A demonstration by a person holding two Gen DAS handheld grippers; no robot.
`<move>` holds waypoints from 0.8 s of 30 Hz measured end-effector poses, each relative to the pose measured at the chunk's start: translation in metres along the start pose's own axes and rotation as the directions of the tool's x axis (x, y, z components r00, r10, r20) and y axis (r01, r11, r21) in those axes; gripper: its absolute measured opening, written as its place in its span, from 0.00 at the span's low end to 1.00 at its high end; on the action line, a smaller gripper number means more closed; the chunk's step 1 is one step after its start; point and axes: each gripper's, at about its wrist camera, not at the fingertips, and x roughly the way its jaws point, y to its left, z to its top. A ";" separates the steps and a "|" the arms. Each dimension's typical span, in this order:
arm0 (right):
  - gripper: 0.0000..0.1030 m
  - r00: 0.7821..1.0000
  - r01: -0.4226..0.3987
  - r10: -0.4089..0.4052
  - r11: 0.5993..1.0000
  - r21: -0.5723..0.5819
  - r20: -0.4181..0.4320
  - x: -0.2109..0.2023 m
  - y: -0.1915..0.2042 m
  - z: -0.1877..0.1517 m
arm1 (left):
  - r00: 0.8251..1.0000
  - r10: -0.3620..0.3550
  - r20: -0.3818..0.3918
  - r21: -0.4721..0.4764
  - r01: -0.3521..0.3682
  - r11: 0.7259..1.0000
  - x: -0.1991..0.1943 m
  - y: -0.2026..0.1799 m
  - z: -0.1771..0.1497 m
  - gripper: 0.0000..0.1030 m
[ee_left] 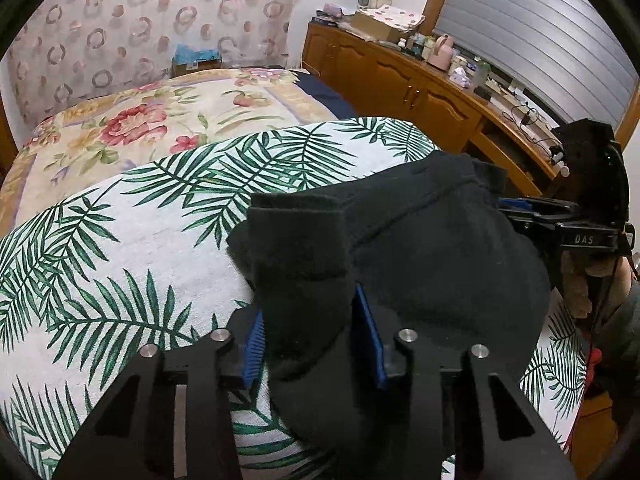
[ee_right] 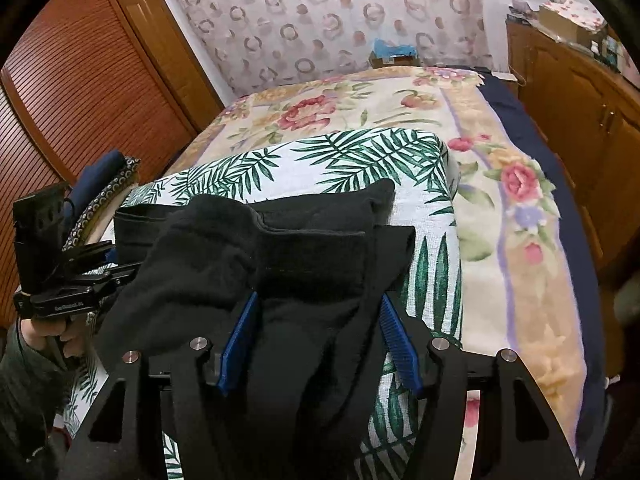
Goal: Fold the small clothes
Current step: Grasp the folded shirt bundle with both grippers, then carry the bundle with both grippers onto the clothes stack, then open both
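Note:
A small black garment (ee_left: 432, 248) is held up over the palm-leaf cloth (ee_left: 140, 240) on the bed. My left gripper (ee_left: 308, 332) has its blue pads (ee_left: 254, 344) closed on a bunched corner of it. My right gripper (ee_right: 316, 340) grips another bunched part of the same black garment (ee_right: 280, 248) between its blue pads (ee_right: 394, 340); the pads stand apart with thick cloth between them. Each gripper shows in the other's view, the right one (ee_left: 560, 220) at the right edge and the left one (ee_right: 80, 276) at the left edge.
The palm-leaf cloth (ee_right: 360, 160) lies on a floral bedspread (ee_right: 500, 184). A wooden cabinet (ee_left: 400, 76) with clutter on top runs along the right. A louvred wooden wardrobe (ee_right: 80, 92) stands on the left. A folded dark blue item (ee_right: 100, 184) sits at the cloth's left edge.

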 end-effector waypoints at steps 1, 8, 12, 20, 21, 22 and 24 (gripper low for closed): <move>0.60 1.000 -0.002 0.002 1.000 0.000 0.002 0.000 0.001 -0.001 | 1.000 -0.001 0.000 0.000 0.001 1.000 0.000 0.000 0.000 0.35; 0.27 0.995 -0.099 0.099 0.995 0.033 -0.012 0.005 -0.001 -0.003 | 1.000 -0.026 0.002 0.015 0.026 1.000 -0.001 -0.005 0.001 0.17; 0.20 0.998 -0.053 0.054 0.998 -0.022 0.012 -0.002 0.010 -0.004 | 0.998 -0.055 0.031 0.015 0.055 0.998 -0.012 -0.007 0.001 0.13; 0.18 0.989 -0.003 0.023 0.991 -0.135 0.143 -0.041 0.049 0.006 | 0.974 -0.103 0.203 0.021 0.101 0.995 -0.088 -0.010 0.002 0.12; 0.18 0.988 -0.005 0.028 0.989 -0.148 0.154 -0.044 0.055 0.009 | 0.969 -0.102 0.223 0.021 0.099 0.995 -0.098 -0.009 0.001 0.12; 0.18 0.986 -0.005 0.032 0.986 -0.164 0.165 -0.047 0.061 0.011 | 0.964 -0.097 0.246 0.015 0.097 0.995 -0.109 -0.006 -0.001 0.12; 0.18 0.981 -0.012 0.050 0.980 -0.200 0.186 -0.051 0.078 0.019 | 0.955 -0.082 0.286 -0.002 0.086 0.996 -0.132 0.005 -0.006 0.12</move>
